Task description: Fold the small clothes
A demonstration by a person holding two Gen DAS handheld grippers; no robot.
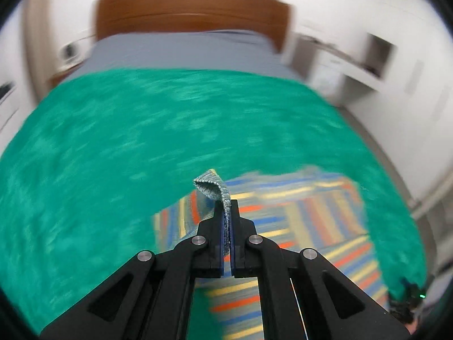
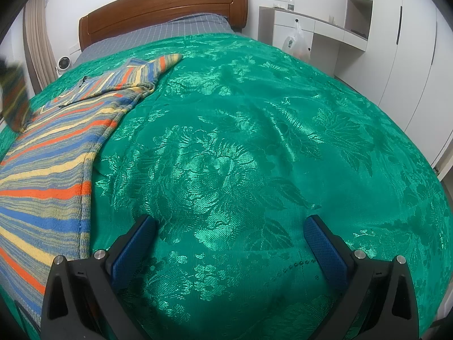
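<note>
Bedroom w/ wooden headboard (image 2: 158, 5), white cabinets (image 2: 396, 51) and plastic bag (image 2: 296, 42) far ahead-right of right gripper (image 2: 229, 238); green floral bedspread (image 2: 254, 141) across whole bed, grey checked sheet (image 2: 181, 28) showing beyond it. Striped knit sweater (image 2: 51, 155) flat on bedspread, left of right gripper and running on ahead of it: orange, blue, yellow and grey-green bands, sleeve (image 2: 136, 73) folded across upper body w/ cuff pointing ahead-right. Long axis approx from near-left corner of right view up toward headboard. Right gripper wide apart, blue pads (image 2: 133, 246) empty, hovering over bare bedspread just beside sweater edge. Left gripper (image 1: 226, 221) clamped together on grey-green ribbed edge (image 1: 212, 187) of sweater, fabric tip curling over above fingertips; rest of garment hanging/lying below and right of it. Left view badly motion-blurred, so stripes smeared, which part of sweater is pinched hard to tell. Sweater's near end cut off by frame in both views; dark blurred shape (image 2: 14, 93) at far left of right view not identifiable.
</note>
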